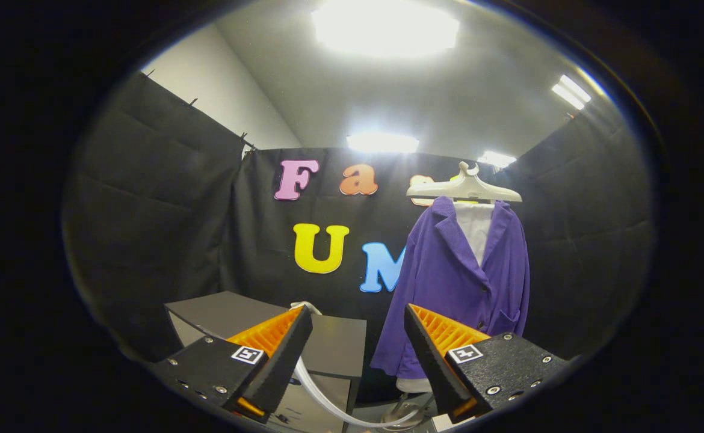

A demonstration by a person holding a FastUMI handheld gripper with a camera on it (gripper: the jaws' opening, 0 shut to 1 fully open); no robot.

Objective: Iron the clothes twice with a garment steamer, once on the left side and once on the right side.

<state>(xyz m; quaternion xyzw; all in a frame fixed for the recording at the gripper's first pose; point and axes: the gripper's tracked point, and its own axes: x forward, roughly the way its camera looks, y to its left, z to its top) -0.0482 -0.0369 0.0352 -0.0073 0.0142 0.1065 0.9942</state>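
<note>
While the gripper (358, 319) gapes wide, holding nothing, the purple jacket (448, 270) hangs beyond its fingers

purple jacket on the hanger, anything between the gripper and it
Nothing visible blocks it. The open gripper holds nothing, and the purple jacket hangs just beyond its fingers. A white hose curves low between the fingers, beneath the path.

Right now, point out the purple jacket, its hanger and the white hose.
purple jacket (448, 282), gripper view, left front panel.
hanger (464, 189), gripper view, middle of its bar.
white hose (319, 394), gripper view, curve beside the hand-held gripper's finger.
</note>
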